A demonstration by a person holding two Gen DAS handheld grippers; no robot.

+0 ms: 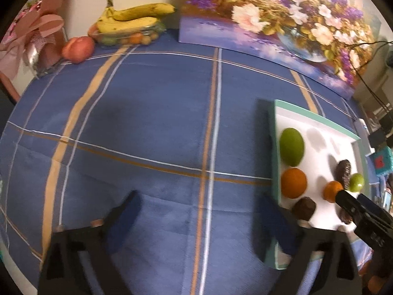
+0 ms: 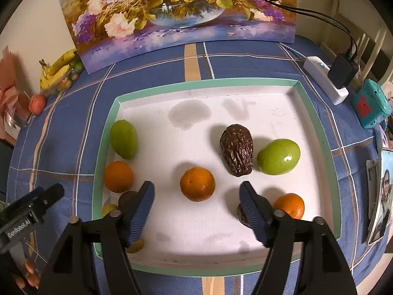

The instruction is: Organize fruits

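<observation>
Right gripper point(image 2: 196, 196): fingers spread wide over the lower middle of the tray, pinching nothing; an orange point(image 2: 197, 184) sits between the tips, just ahead of them.
Left gripper point(image 1: 199, 211): fingers spread apart above bare blue cloth at the bottom of the left wrist view, holding nothing.
Tray point(image 2: 316, 123): white inside, teal rim, filling the centre of the right wrist view.
Fruit at tray's left edge: a green fruit point(image 2: 123, 139) above a 2nd orange point(image 2: 118, 176).
Fruit at right of centre: a wrinkled dark fruit point(image 2: 237, 150) just beside a rounder green fruit point(image 2: 278, 156).
Lower right: a 3rd orange point(image 2: 289, 205) partly behind the right finger.
Far corner: bananas point(image 1: 133, 17) and a peach point(image 1: 78, 49), upper left in the left wrist view.
Tablecloth point(image 1: 152, 113): blue plaid.
Backdrop: flower painting point(image 2: 176, 9), top of frame.
</observation>
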